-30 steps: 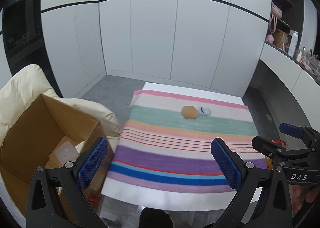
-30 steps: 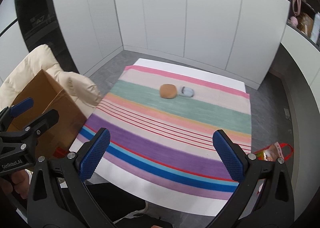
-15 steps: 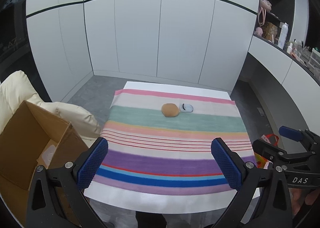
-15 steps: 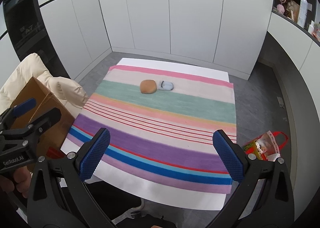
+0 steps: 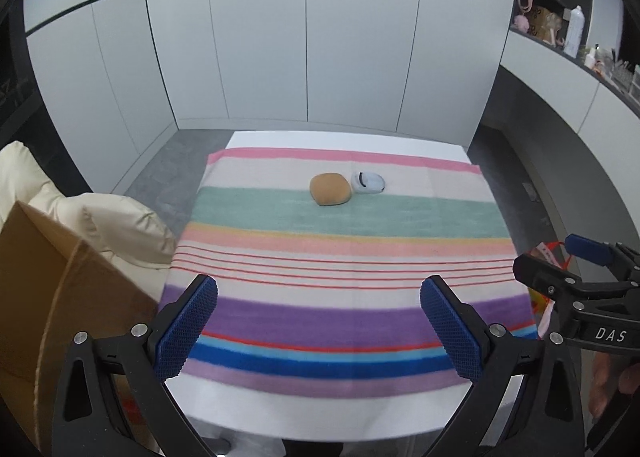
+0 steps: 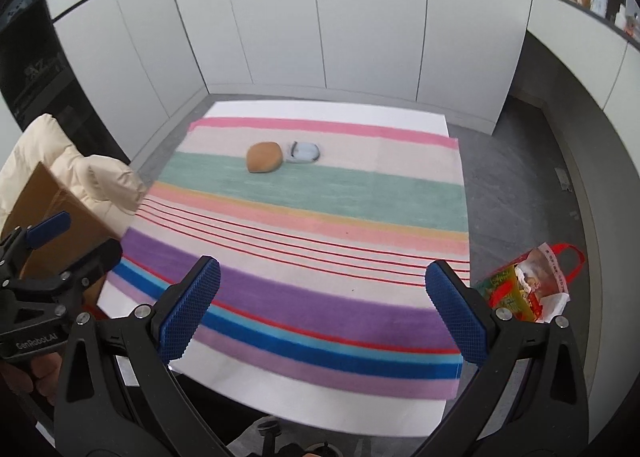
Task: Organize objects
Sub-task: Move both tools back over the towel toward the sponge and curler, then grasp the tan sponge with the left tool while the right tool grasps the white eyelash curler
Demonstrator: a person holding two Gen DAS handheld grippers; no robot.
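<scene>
Both cameras are swinging away from the cardboard box (image 5: 60, 297) right now. A second ago the left view was looking down into its open top (something pale was lying in there), and now only a corner flap is showing at the left edge, next to the cream puffy jacket (image 5: 100, 225). So the attention is going back to the striped cloth (image 5: 340, 257) covering the surface (image 5: 344, 139).

What's left to organize: a brown bun-shaped thing (image 5: 330, 189) and a small white-blue gadget (image 5: 368, 182), sitting touching each other at the far end of the cloth, right where the green stripe meets the pale one. Neither has moved over the last second.

The left gripper (image 5: 318, 331) is hanging wide open with nothing between its blue pads, hovering over the near purple and blue stripes. The right gripper (image 6: 322, 311) is doing the same, jaws spread and empty. Both are well apart from the two items.

My read is that this is the reset between a drop-off and the next pick, and there's a long reach ahead to the far end. Those two things touching could be annoying: grabbing one may nudge the other. There's also a colourful bag (image 6: 528, 285) sitting on the floor to the right.
</scene>
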